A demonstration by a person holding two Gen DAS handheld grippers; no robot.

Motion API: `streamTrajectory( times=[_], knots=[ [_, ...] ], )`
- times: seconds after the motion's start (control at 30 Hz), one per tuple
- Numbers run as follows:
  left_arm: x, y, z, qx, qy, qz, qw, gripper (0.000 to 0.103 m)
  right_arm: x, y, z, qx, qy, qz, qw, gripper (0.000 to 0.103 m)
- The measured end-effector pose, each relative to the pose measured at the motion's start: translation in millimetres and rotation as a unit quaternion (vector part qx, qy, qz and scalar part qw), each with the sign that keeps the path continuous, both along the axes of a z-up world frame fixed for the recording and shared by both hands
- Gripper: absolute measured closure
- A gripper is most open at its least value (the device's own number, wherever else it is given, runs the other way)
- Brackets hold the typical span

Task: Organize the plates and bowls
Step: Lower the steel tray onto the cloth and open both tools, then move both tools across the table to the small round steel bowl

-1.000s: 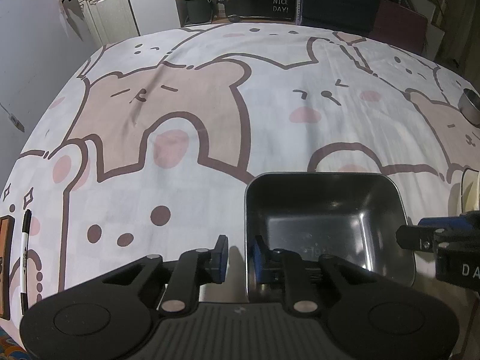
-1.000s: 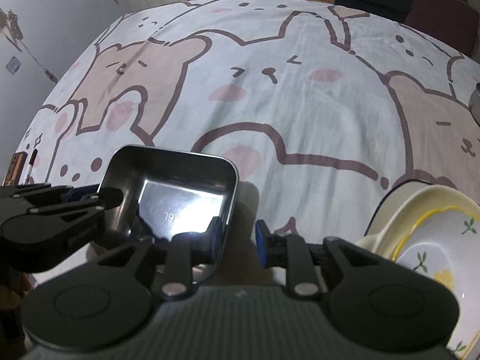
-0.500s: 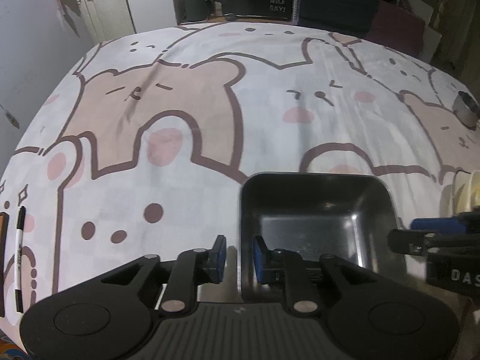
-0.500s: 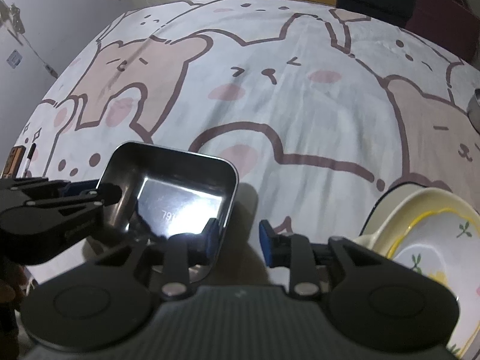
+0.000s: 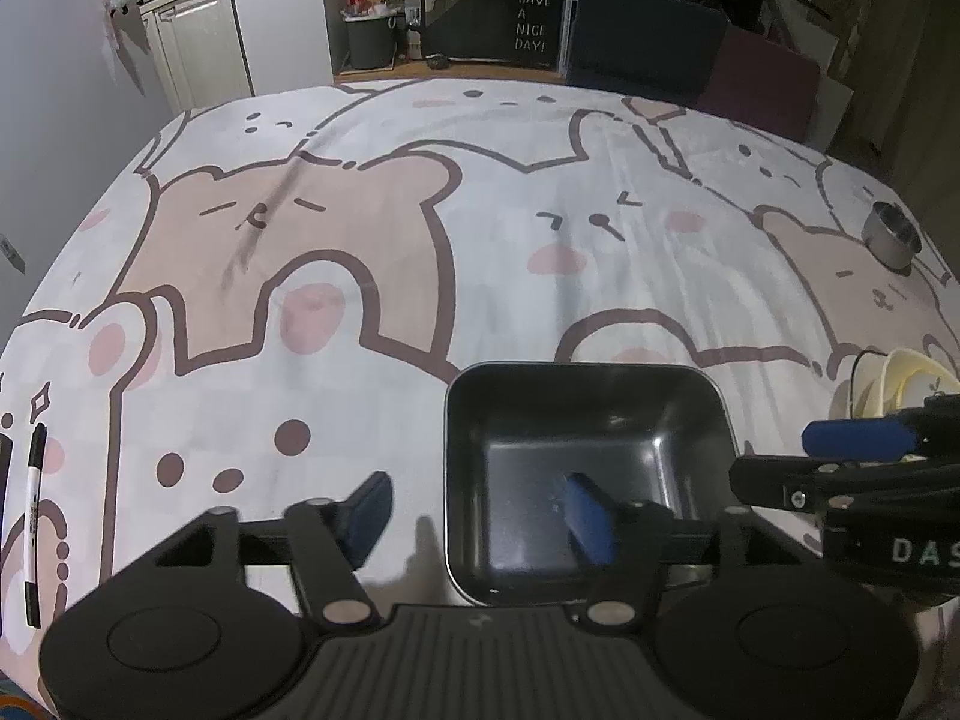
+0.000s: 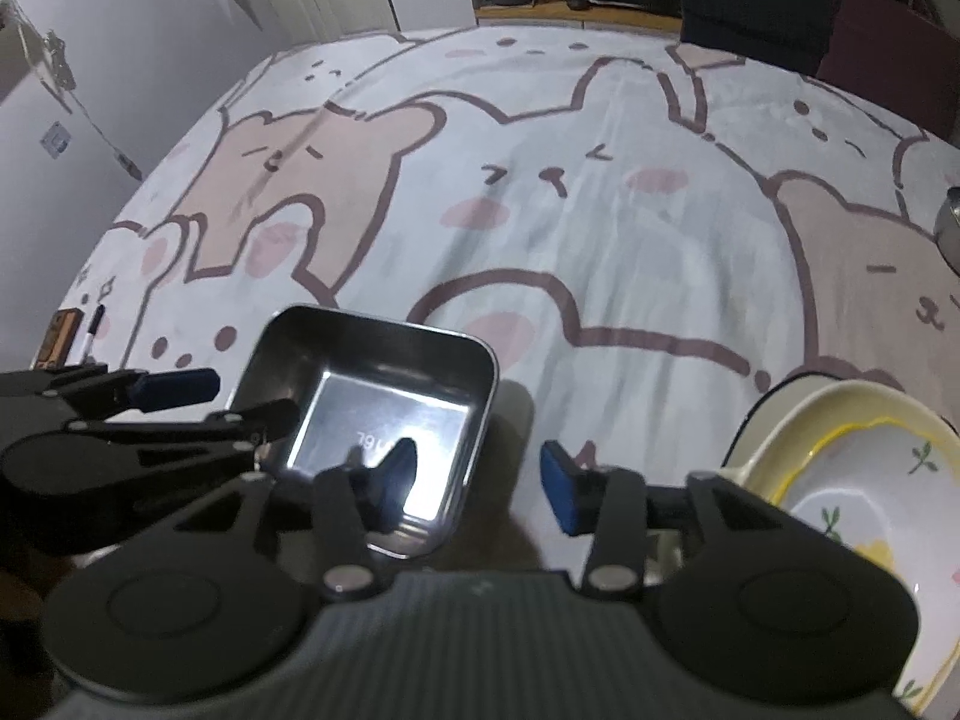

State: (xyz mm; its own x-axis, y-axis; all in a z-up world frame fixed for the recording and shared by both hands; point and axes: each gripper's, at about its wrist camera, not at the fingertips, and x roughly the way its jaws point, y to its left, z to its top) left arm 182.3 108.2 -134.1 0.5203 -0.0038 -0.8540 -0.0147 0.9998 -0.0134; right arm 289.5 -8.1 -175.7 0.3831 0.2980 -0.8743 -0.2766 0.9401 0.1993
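Left hand-held gripper (image 5: 480,516): our jaws have just been opening; they stand apart astride the near-left wall of the square metal tray (image 5: 585,420), pads clear of it, so we judge the tray released.
Right hand-held gripper (image 6: 477,477): likewise just opened, astride the tray's right wall, not pressing.
Tray: sits flat on the bear-print bench (image 5: 480,240), set down at its near edge.
Floral bowl (image 6: 864,480): just right of the tray, nested in another dish; we judge it next for stacking.
Small steel cup (image 5: 891,234): well apart, far right.

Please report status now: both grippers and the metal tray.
Left gripper and right gripper just opened, straddling tray walls. Square metal tray released on tablecloth. Nothing blocking.
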Motion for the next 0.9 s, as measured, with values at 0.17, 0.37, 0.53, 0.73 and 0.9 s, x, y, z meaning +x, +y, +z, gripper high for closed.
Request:
streamTrajectory(
  times=[0.17, 0.37, 0.53, 0.73, 0.9],
  knots=[
    [-9.4, 1.4, 9.7, -0.007, -0.015, 0.000, 0.9999, 0.025, -9.7, -5.0, 12.7, 0.005, -0.021, 0.007, 1.000, 0.032],
    [-24.6, 0.6, 29.4, -0.018, -0.051, 0.000, 0.9985, 0.002, -23.3, -17.3, 29.4, 0.016, -0.041, 0.008, 0.999, 0.018],
    [-32.3, -10.8, 49.6, -0.015, -0.087, -0.004, 0.9961, 0.000, -34.6, -40.2, 51.3, 0.022, -0.082, 0.001, 0.996, 0.000],
    [-28.5, -44.5, 73.0, -0.043, -0.130, -0.023, 0.9904, 0.000, -37.1, -92.1, 73.4, 0.034, -0.119, -0.029, 0.992, 0.000],
    [-12.4, -99.6, 80.6, -0.073, -0.145, -0.065, 0.9845, 0.000, -31.8, -155.9, 79.7, 0.026, -0.143, -0.086, 0.986, 0.000]
  ],
)
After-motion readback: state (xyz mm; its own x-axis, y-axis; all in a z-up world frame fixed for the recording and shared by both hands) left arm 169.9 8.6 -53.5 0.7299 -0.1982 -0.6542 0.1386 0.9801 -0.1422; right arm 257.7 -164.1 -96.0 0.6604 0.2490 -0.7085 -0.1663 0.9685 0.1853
